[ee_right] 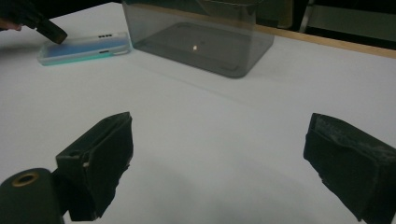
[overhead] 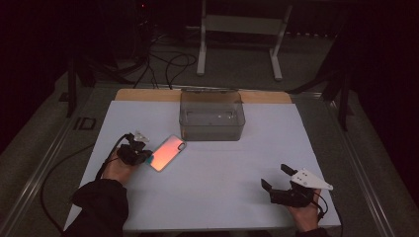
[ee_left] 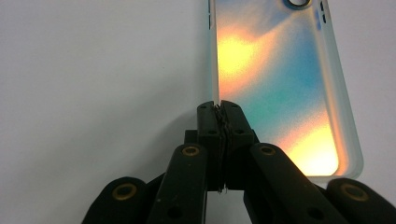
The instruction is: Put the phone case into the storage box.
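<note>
Phone case (ee_left: 275,88): pinched at its near long edge by left gripper (ee_left: 219,109), jaws closed thin on the rim; lift level to avoid slipping; translucent, iridescent orange-teal; lying on white table (overhead: 222,197), just before grey bin (overhead: 212,118); right gripper (overhead: 279,180) wide, idle.

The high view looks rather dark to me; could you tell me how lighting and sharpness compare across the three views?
High view: dim, dark surroundings, only the white table lit. Left gripper view: bright, phone case sharp, near jaws softer. Right gripper view: jaws blurred; clear box with a small glint.
</note>
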Tool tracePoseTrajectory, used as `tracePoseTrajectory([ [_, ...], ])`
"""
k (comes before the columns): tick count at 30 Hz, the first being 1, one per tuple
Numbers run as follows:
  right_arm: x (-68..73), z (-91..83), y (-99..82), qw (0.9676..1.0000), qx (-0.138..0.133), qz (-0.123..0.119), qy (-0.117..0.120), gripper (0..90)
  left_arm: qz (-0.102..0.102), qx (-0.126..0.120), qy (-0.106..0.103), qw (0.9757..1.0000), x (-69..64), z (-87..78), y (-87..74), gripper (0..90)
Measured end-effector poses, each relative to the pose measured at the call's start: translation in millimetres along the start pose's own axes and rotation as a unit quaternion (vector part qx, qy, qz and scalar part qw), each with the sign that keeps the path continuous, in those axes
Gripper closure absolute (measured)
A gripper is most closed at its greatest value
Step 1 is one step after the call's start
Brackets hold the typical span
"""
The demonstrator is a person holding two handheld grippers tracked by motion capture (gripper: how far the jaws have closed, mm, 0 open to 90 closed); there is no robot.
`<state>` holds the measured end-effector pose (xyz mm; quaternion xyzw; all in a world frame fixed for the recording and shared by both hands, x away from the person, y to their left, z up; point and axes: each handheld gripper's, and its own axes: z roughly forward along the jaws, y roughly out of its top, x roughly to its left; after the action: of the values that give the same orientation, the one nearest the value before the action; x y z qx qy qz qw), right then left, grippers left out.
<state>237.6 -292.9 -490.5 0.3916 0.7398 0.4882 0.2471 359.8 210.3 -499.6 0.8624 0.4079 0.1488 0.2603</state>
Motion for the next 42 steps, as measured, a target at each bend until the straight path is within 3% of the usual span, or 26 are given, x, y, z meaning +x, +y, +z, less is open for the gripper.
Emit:
tracePoseTrajectory([
  [6,0.0,1.0,0.1,1.0,0.002,0.002,0.001,8.5,0.002,-0.019,0.004,0.9998,-1.1,-11.6,-2.6,89.4],
  [17,0.6,3.5,3.5,0.9998,0.005,0.009,0.014,8.4,0.03,-0.063,0.005,0.9976,-20.3,-35.2,-1.9,89.4],
  [28,-0.4,7.7,14.4,0.9995,0.018,0.012,0.026,8.4,0.057,-0.082,0.011,0.9949,-32.4,-50.3,11.7,89.4],
  [33,-0.7,12.5,20.7,0.9989,0.03,0.015,0.033,8.4,0.064,-0.094,0.011,0.9935,-36.4,-54.7,18.4,89.4],
  [42,-4.3,17.2,33.6,0.9977,0.029,0.028,0.055,8.4,0.068,-0.105,0.009,0.9921,-40.8,-57.5,24.4,89.4],
])
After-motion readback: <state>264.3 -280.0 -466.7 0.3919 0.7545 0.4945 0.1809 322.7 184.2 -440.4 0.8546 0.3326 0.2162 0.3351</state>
